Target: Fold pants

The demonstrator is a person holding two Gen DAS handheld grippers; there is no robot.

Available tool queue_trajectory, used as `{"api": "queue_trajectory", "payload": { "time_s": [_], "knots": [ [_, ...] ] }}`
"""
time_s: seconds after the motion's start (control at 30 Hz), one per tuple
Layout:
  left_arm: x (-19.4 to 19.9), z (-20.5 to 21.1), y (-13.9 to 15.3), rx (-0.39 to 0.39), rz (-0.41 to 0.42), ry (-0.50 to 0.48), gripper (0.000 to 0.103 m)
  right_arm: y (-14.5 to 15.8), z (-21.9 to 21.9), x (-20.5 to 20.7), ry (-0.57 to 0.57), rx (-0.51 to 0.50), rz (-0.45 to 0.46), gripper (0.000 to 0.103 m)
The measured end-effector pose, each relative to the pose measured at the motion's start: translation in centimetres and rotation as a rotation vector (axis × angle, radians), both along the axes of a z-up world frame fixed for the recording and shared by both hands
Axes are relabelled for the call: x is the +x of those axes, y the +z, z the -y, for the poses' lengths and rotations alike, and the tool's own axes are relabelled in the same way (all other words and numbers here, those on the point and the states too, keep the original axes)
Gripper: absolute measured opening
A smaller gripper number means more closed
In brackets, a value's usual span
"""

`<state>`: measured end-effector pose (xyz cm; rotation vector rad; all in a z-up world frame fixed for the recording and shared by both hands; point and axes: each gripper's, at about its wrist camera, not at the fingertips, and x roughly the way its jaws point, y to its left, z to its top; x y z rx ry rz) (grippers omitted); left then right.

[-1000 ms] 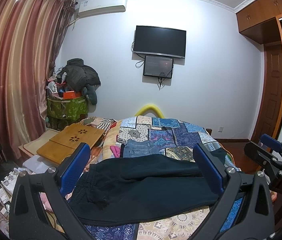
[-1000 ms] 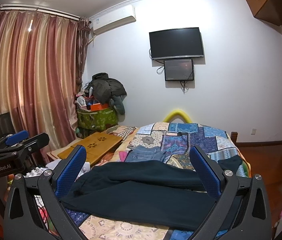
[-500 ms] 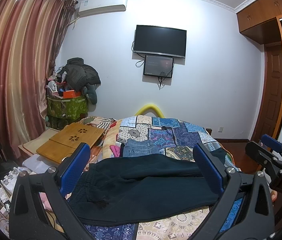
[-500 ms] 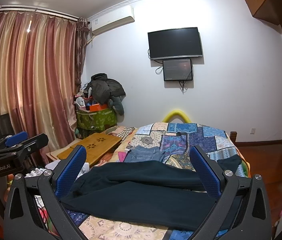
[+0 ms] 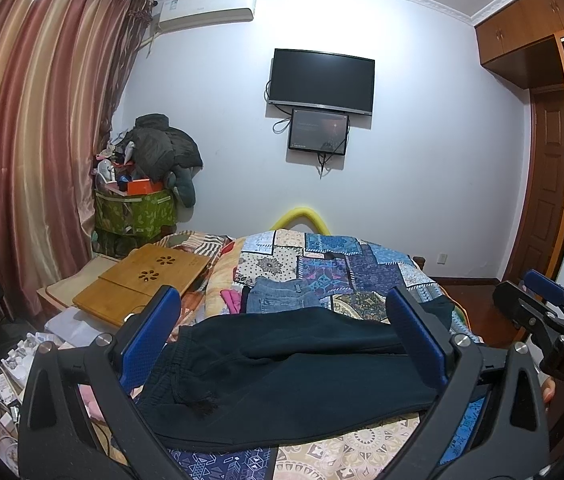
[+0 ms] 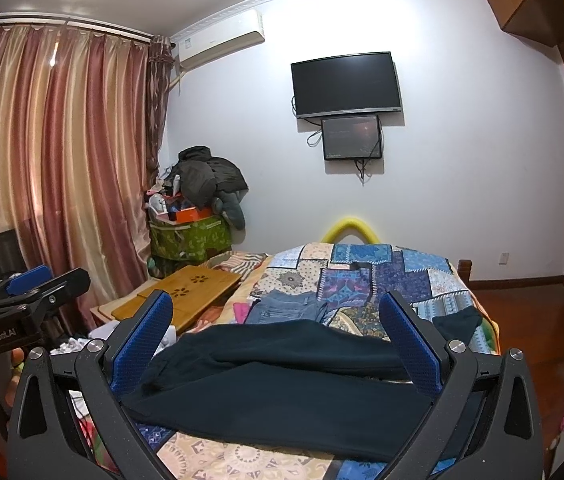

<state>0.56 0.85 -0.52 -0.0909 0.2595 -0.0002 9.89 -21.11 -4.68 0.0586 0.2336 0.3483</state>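
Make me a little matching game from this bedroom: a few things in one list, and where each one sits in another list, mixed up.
Things:
1. dark pants
2. jeans
3. wooden lap tray
4. television

Places:
A. high on the white wall
B. left of the bed, beside the curtain
C. spread across the near end of the quilt
D. farther back on the quilt, behind the dark garment

Pairs: 1-C, 2-D, 3-B, 4-A
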Motion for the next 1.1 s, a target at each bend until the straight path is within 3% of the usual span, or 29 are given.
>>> {"api": "queue_trajectory", "payload": {
  "time_s": [0.33, 0.57, 0.8, 0.97, 1.1],
  "knots": [
    [0.4, -0.3, -0.9, -0.005, -0.011, 0.002, 0.103, -0.2, -0.3, 1.1, -0.011, -0.009, -0.018, 0.103],
    [3.6, -1.3, -1.9, -0.011, -0.048, 0.004, 0.103, -0.9, -0.6, 3.4, -0.032, -0.053, -0.033, 0.103],
    [10.3, -3.3, -3.6, 0.010, -0.132, 0.019, 0.103, -3.2, -0.7, 8.8, -0.045, -0.095, -0.096, 0.103],
    [17.4, -5.7, -6.2, 0.058, -0.255, 0.065, 0.103, -6.3, -0.8, 14.5, -0.043, -0.168, -0.205, 0.103],
    [22.8, -8.2, -8.8, 0.052, -0.346, 0.100, 0.103, -9.4, -0.8, 18.6, -0.056, -0.262, -0.303, 0.102]
  ]
}}
